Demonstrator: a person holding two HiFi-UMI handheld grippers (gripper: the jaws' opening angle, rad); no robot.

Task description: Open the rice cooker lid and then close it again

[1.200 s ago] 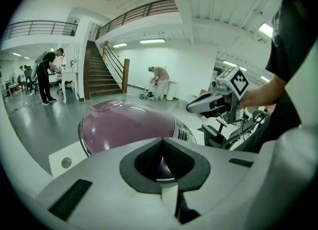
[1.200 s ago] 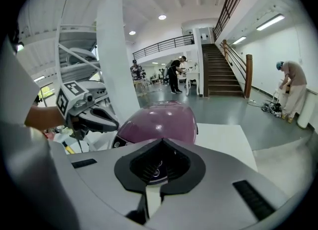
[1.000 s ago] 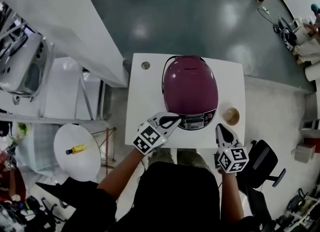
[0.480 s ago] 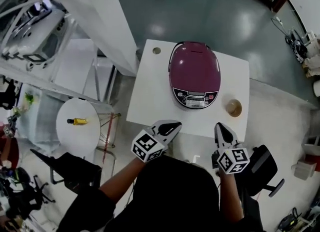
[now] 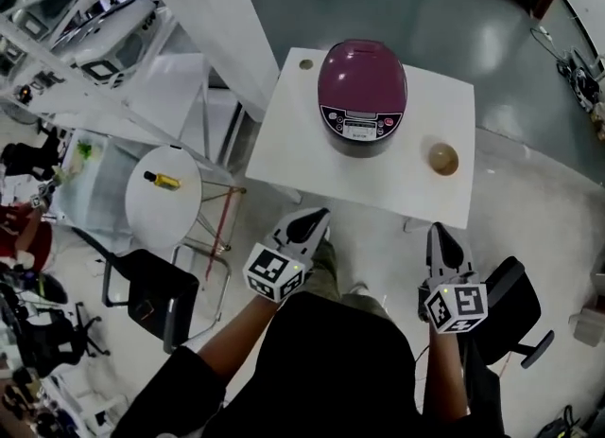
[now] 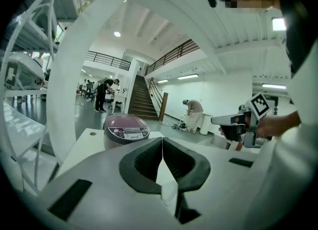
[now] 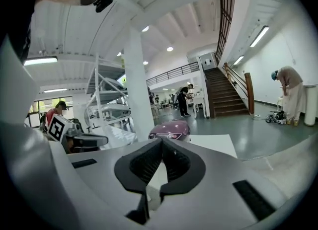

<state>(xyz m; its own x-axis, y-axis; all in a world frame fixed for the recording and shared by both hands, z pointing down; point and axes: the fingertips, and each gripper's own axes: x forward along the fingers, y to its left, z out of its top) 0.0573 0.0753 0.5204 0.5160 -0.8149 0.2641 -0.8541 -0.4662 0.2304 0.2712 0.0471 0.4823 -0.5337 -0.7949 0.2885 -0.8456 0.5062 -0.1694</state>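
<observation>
A small round table [image 5: 142, 214] stands at the far left with a yellow bottle [image 5: 163, 180] on it. My left gripper [image 5: 318, 215] hangs over the floor, just short of the near edge of the white table [image 5: 284, 157]. Its jaws are pressed together with nothing between them. The purple rice cooker [image 5: 362, 96] sits against the table's far edge, about midway along it. Its lid is down and its control panel faces the near edge. It is well apart from both my grippers. A small brown bowl [image 5: 442, 158] rests close to the table's right edge, apart from the cooker. My right gripper [image 5: 441, 233] hangs off the near right corner, over the floor. Its jaws are closed too and hold nothing.
</observation>
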